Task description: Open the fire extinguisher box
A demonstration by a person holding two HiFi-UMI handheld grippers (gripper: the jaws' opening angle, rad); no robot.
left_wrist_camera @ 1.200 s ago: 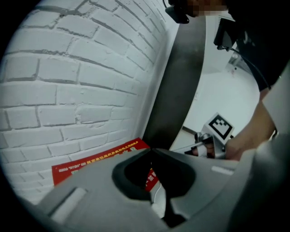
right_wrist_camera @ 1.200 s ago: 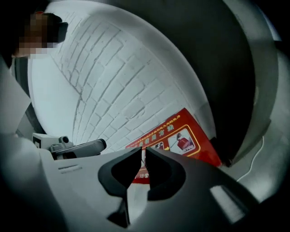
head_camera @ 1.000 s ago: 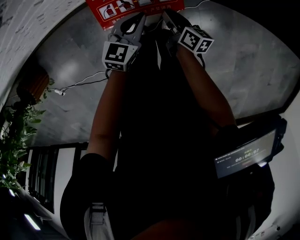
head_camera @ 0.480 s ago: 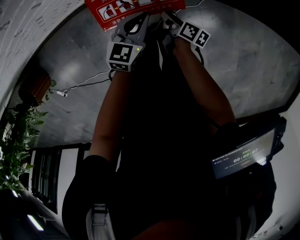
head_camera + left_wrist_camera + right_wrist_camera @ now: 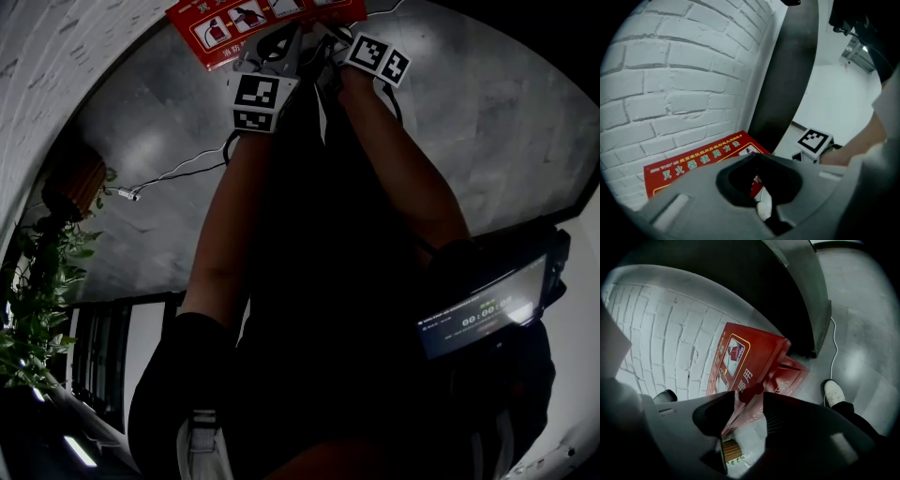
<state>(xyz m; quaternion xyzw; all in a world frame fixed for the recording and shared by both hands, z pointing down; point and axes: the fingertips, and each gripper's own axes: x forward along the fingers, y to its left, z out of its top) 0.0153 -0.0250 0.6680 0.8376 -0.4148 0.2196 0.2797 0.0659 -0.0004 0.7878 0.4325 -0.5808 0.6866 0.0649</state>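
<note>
Box: the red fire extinguisher box [image 5: 267, 17] stands on the floor against the white brick wall [image 5: 684, 70], with its instruction label facing up.
Lid: the lid [image 5: 740, 357] appears tilted up off the body on the side away from the wall.
Handling: likely a stiff, light, hinged panel with smooth paint that could slip, so it is best taken by the knob [image 5: 750, 391] on its free edge.
Right gripper: the right gripper [image 5: 749, 397] has its jaw tips on either side of that knob and seems clamped on it.
Left gripper: the left gripper [image 5: 755, 158] is over the label with its tips together, and nothing is clearly pinched.
Surface: the floor [image 5: 487, 122] is grey stone tile, and a cable [image 5: 178, 167] trails across it.
Room: a potted plant [image 5: 42, 281] stands well apart from the box.
</note>
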